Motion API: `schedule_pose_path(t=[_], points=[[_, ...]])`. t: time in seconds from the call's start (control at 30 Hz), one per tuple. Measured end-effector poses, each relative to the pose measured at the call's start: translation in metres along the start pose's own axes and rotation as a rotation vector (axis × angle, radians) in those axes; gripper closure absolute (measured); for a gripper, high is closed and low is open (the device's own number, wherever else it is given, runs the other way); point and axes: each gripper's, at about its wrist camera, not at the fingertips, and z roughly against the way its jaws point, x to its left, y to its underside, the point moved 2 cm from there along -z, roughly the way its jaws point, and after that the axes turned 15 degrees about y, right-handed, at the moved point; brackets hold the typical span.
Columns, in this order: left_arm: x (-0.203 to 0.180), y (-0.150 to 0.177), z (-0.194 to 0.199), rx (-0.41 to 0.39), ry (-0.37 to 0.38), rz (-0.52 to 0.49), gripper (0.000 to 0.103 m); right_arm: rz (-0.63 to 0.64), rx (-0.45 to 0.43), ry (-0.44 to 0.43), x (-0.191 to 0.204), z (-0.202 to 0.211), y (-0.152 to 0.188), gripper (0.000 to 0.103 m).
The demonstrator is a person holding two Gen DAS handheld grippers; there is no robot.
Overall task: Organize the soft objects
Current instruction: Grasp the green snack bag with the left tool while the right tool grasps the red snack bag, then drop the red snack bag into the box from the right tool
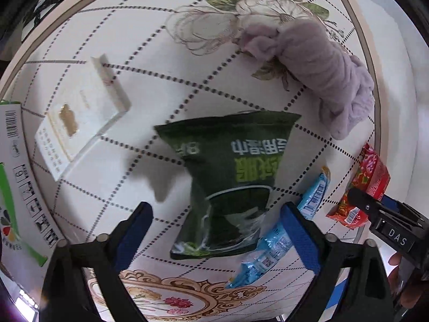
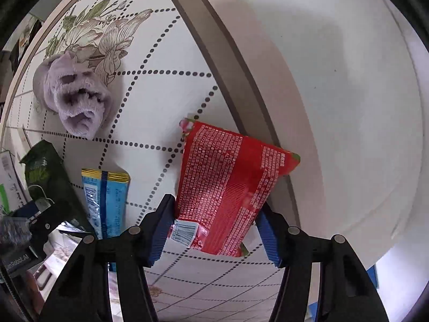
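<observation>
The patterned table top, white with dotted lines and printed flowers, spreads under both claws, and past the right gripper its brown border gives way to a plain white surface. Beyond the left gripper and off to its right lies a crumpled lilac fleece cloth; from the right claw it sits far ahead and to the left. A white flat box rests ahead and left of the left claw, well apart from the soft things. Directly between the left claw's blue pads lies the dark green wet-wipe pack, the jaws standing wide with clear gaps on both sides, touching nothing. The red printed packet lies between the right claw's pads, its far corner over the brown border; the left pad meets its edge and the right pad sits at the other edge, the jaws half drawn in, though a firm squeeze cannot be told. A light blue sachet lies just left of the right claw, between the green pack and the red packet.
</observation>
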Motion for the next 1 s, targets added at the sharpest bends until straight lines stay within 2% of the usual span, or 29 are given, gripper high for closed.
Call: schedule_pose_path(t=[0.03,0.07,0.17,0.27,0.5,0.73,0.77,0.8,0.87,0.9,1.0], points=[[0.0,0.0,-0.003,0.002,-0.001,0.003,0.026,-0.015,-0.001,0.0,0.001,-0.002,0.0,0.041],[0.0,0.001,-0.006,0.007,-0.004,0.004,0.042,-0.021,-0.008,0.015,0.003,-0.003,0.001,0.041],[-0.009,0.0,-0.007,-0.02,-0.042,-0.026,0.058,-0.021,-0.047,0.05,0.008,-0.003,0.004,0.045],[-0.013,0.007,-0.003,-0.036,-0.068,-0.053,0.065,-0.006,-0.078,0.076,0.011,0.001,0.009,0.052],[-0.019,0.045,0.037,-0.132,-0.023,-0.072,0.069,0.045,-0.147,0.011,0.026,0.038,0.048,0.054],[-0.012,0.103,0.106,-0.26,0.094,-0.052,0.069,0.153,-0.281,-0.116,0.071,0.121,0.102,0.054],[-0.008,0.116,0.123,-0.29,0.118,-0.049,0.069,0.173,-0.298,-0.141,0.082,0.136,0.111,0.054],[0.007,0.108,0.146,-0.305,0.13,-0.046,0.069,0.186,-0.311,-0.154,0.084,0.146,0.113,0.054],[0.026,0.13,0.183,-0.367,0.158,-0.037,0.069,0.228,-0.354,-0.189,0.101,0.177,0.123,0.054],[0.027,0.127,0.193,-0.384,0.163,-0.037,0.069,0.248,-0.373,-0.203,0.109,0.189,0.129,0.054],[0.06,0.15,0.252,-0.468,0.155,-0.036,0.071,0.31,-0.42,-0.255,0.142,0.23,0.153,0.054]])
